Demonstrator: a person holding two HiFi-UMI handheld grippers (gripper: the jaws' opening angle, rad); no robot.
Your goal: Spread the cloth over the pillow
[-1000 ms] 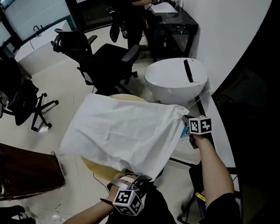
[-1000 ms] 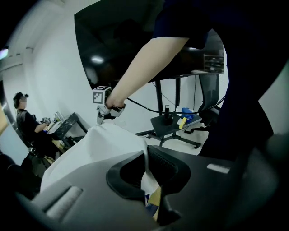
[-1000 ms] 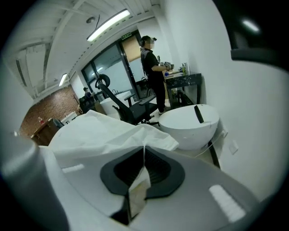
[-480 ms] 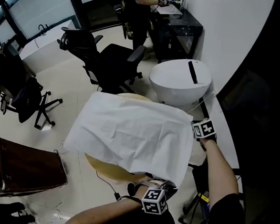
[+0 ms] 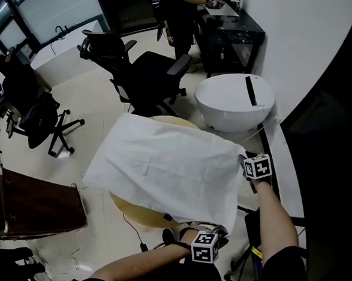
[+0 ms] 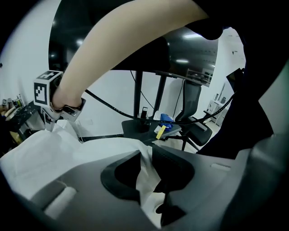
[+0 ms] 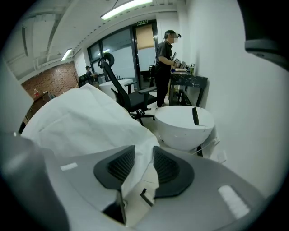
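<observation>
Overhead, cloth (image 5: 162, 166) lies spread across the table (image 5: 123, 206).
Only gripper views show jaws: left gripper (image 6: 146, 169) and right gripper (image 7: 143, 164) both opening, cloth edge between each.

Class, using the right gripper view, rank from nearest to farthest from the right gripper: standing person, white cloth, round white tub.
1. White cloth, between the right gripper's opening jaws.
2. Round white tub, ahead, right.
3. Standing person, far back.
</observation>
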